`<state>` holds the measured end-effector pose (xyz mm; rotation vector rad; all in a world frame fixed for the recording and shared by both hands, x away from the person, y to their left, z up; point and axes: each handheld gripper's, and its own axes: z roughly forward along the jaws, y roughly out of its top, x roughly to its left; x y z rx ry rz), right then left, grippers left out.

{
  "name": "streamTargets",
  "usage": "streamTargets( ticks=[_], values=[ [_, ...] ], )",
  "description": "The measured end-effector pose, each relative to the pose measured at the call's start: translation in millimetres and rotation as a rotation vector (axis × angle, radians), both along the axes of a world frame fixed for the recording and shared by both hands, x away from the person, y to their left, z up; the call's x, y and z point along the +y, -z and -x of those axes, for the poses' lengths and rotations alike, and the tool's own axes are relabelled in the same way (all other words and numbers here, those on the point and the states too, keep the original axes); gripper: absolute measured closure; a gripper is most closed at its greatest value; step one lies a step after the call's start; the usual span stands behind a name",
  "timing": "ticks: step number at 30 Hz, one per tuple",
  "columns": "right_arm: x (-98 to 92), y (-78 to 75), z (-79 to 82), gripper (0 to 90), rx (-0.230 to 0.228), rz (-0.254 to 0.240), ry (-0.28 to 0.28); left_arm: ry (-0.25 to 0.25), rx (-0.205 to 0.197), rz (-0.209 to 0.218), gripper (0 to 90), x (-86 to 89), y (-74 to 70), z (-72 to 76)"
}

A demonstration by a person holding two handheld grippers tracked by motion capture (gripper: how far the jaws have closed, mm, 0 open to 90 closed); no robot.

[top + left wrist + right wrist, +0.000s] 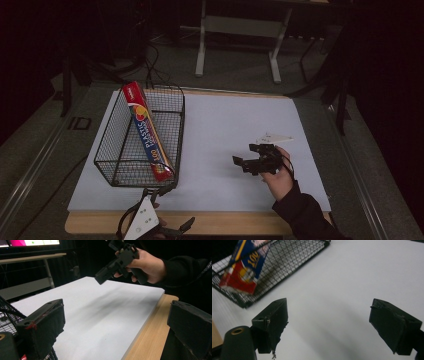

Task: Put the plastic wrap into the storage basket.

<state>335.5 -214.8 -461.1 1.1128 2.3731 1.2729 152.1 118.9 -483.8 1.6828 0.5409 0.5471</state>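
Note:
A black wire basket stands on the left part of the white mat. A long red and blue box of plastic wrap leans inside it, one end up on the far rim. My right gripper hovers over the mat to the right of the basket, pointing left, open and empty. In the right gripper view its jaws stand wide apart, with the box and basket beyond. My left gripper is at the table's front edge just below the basket, open with nothing in it.
The mat lies on a wooden table whose bare strip runs along the front. In the left gripper view, the hand holding the right gripper is above the mat. Table legs and cables sit on the floor behind.

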Motion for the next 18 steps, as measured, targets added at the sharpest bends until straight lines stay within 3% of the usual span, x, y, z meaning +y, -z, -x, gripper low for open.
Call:
streamTargets(
  ticks=[8, 18],
  values=[
    [-19.6, 17.4, 8.4, 15.2, 0.013, 0.013, 0.007, 0.002, -0.002, -0.008, 2.0, -0.5, 0.2, -0.4],
    [-22.7, 25.4, 10.1, 15.2, -0.017, 0.055, 0.016, 0.006, -0.002, -0.007, 2.0, -0.9, -0.2, -1.2]
  ],
)
